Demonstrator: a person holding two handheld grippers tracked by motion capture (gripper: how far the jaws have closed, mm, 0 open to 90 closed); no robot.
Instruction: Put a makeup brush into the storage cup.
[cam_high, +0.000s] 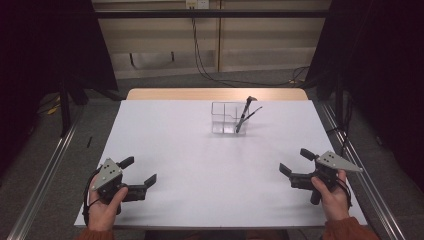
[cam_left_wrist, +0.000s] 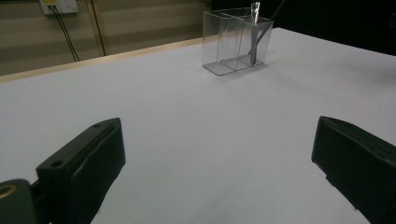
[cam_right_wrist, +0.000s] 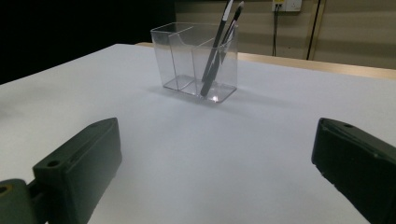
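We hold the left gripper (cam_high: 141, 171) and right gripper (cam_high: 294, 161) low near the table's (cam_high: 200, 165) front edge, both released and empty, well apart from the far holder (cam_high: 224, 118) with pens (cam_high: 243, 117) leaning inside; likely next: reach forward.

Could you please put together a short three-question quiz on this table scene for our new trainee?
1. True or false: the left hand-held gripper is shut on a pen.
2. Which compartment of the clear organizer holds the pens, as seen in the high view? A) the left one B) the right one C) both
3. Fill in: both hand-held grippers are near the table's ____ edge, apart from the organizer.

Key
1. False: its jaws stand wide open and hold nothing, as do those of the right hand-held gripper.
2. B: the pens lean in the right compartment.
3. Near: the white table lies bare between them and the organizer.
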